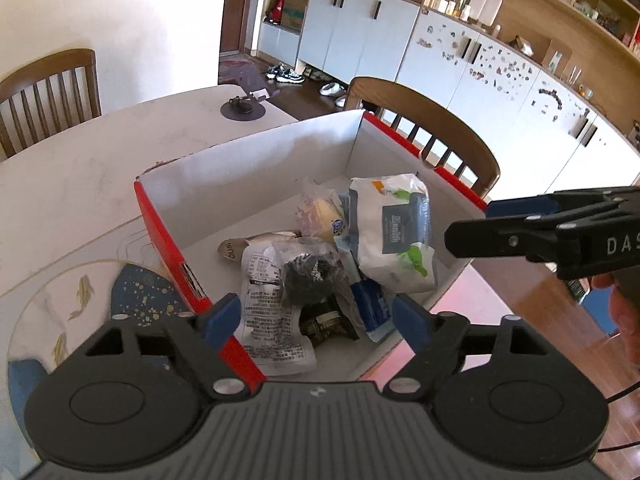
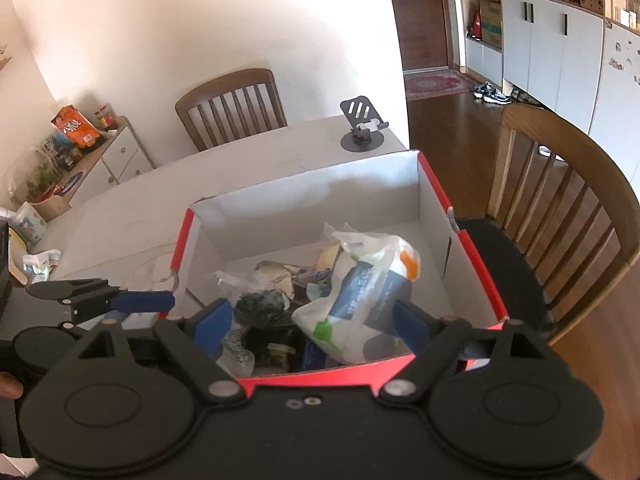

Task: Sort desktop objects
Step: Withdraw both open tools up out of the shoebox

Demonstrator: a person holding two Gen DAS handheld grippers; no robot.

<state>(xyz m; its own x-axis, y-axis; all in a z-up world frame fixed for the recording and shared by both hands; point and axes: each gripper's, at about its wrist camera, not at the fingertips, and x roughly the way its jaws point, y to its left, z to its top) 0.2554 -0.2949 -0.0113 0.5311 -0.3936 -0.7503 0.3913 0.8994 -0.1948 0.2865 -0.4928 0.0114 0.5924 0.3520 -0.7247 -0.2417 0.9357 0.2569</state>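
A red-and-white cardboard box [image 1: 168, 240] stands on the pale table and holds several packets: a white wet-wipe pack [image 1: 396, 232], a printed white sachet [image 1: 268, 304], a dark wrapped lump [image 1: 308, 280] and a yellow snack bag [image 1: 324, 212]. My left gripper [image 1: 316, 320] is open and empty above the box's near left corner. My right gripper [image 2: 312, 324] is open and empty over the near edge of the box [image 2: 476, 264], above the wipe pack [image 2: 360, 300]. The right gripper also shows in the left wrist view [image 1: 480, 224], the left one in the right wrist view [image 2: 172, 300].
A phone stand [image 1: 242, 106] sits at the table's far end [image 2: 362, 124]. A round fish-pattern mat [image 1: 72, 296] lies left of the box. Wooden chairs [image 1: 436, 128] stand around the table. A side cabinet with snacks [image 2: 80, 136] is at the left wall.
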